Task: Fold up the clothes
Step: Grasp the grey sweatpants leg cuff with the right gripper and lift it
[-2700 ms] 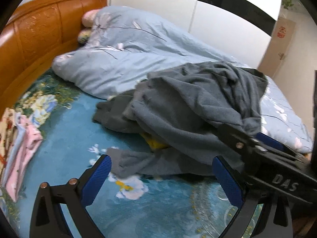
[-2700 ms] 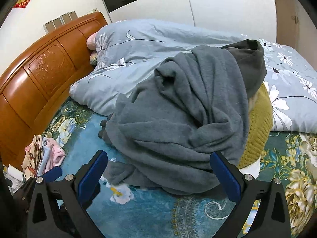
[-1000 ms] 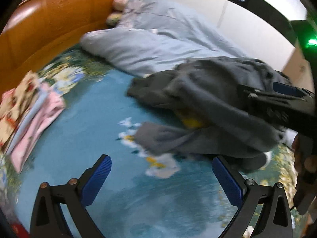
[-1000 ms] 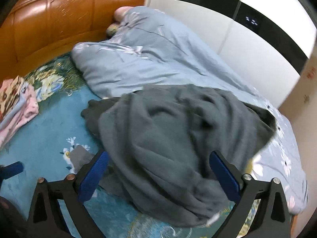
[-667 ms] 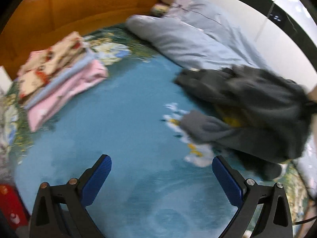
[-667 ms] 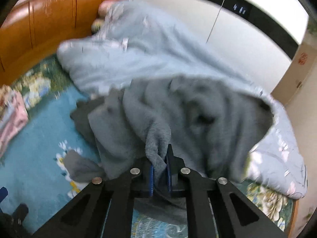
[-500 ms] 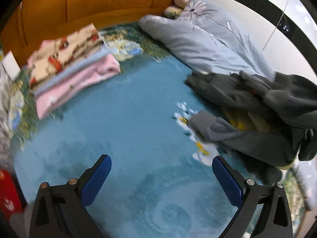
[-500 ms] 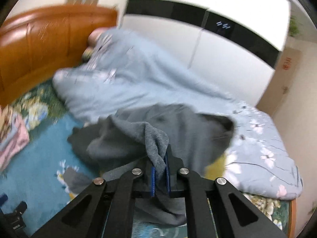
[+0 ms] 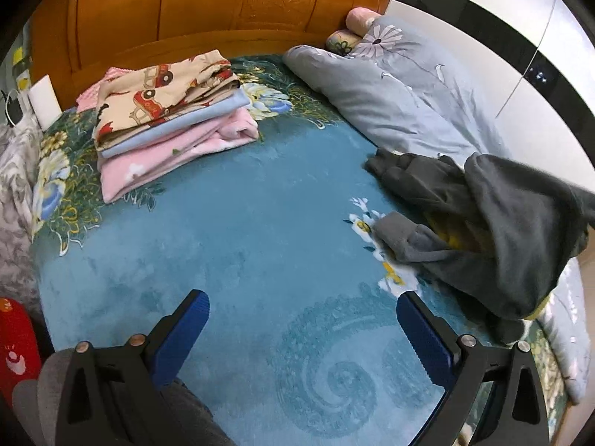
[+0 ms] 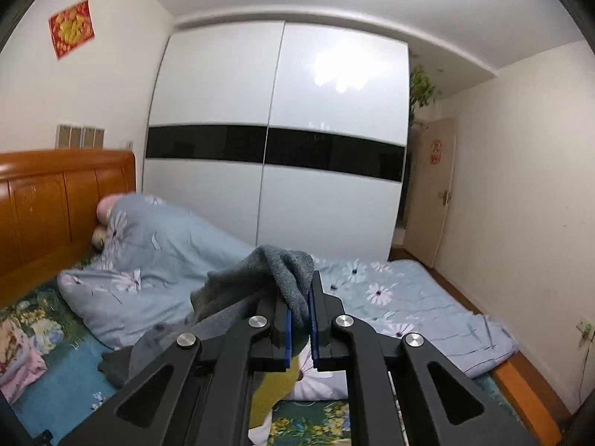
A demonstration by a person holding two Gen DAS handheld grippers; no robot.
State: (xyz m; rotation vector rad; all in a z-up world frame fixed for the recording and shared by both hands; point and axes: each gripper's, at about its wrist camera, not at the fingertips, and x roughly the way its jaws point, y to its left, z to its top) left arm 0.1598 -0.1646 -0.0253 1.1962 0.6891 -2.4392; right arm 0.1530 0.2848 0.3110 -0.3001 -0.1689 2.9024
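left gripper (image 9: 299, 319) jaws wide, holding nothing, swung off the pile over bare teal bedspread (image 9: 238, 230) | folded stack (image 9: 167, 111) by headboard (image 9: 223, 3) | right gripper (image 10: 299, 317) newly clamped on grey garment (image 10: 286, 271), lifting it off bed: folding starts | quilt (image 10: 156, 260), white wardrobe (image 10: 275, 141) behind

left claw (image 9: 299, 319) spread wide, right claw (image 10: 299, 325) clamped, raised
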